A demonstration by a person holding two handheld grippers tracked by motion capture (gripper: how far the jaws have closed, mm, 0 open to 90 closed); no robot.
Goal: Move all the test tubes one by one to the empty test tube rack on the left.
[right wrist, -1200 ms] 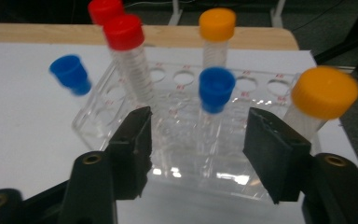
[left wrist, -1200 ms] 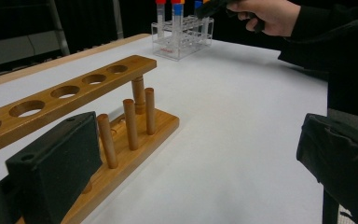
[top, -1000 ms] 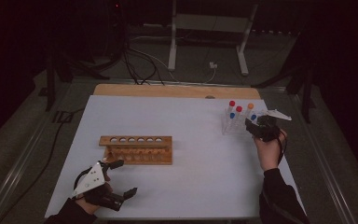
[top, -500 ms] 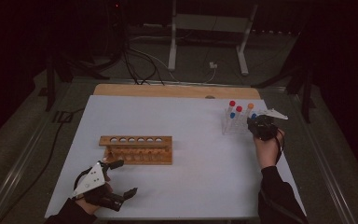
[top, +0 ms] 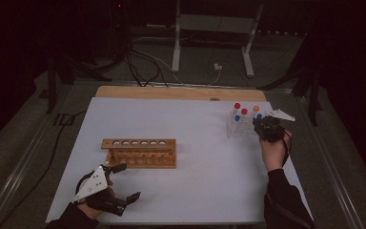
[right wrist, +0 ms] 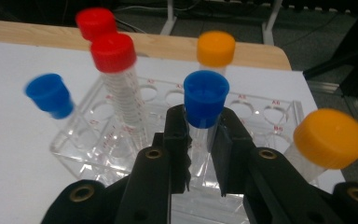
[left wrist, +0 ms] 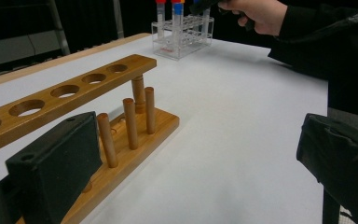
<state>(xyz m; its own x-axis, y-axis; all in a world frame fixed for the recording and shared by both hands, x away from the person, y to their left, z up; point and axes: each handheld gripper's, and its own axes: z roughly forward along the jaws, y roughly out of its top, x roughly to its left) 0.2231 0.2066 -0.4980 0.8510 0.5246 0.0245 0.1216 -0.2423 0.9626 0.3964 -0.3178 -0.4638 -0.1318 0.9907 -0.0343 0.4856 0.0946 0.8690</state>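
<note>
Blue-capped tube (right wrist: 204,112) is standing in the clear rack (right wrist: 265,109) at the table's (top: 195,191) two o'clock; the right gripper (right wrist: 200,144) is clamping it just under the cap, jaws having just been closing. Light, slick, likely brittle plastic — lifting straight seems wise. Left gripper (top: 124,183) is idling wide at seven o'clock.

The clear tube rack (right wrist: 265,114) bore small red grid codes printed beside its wells in the right gripper view. "A6" and "B6" stood at its far right wells, and "A5" next to those. Other codes along the rows were too blurred to read. Faint graduation marks ran down the red-capped tube (right wrist: 121,93), without legible figures.
</note>
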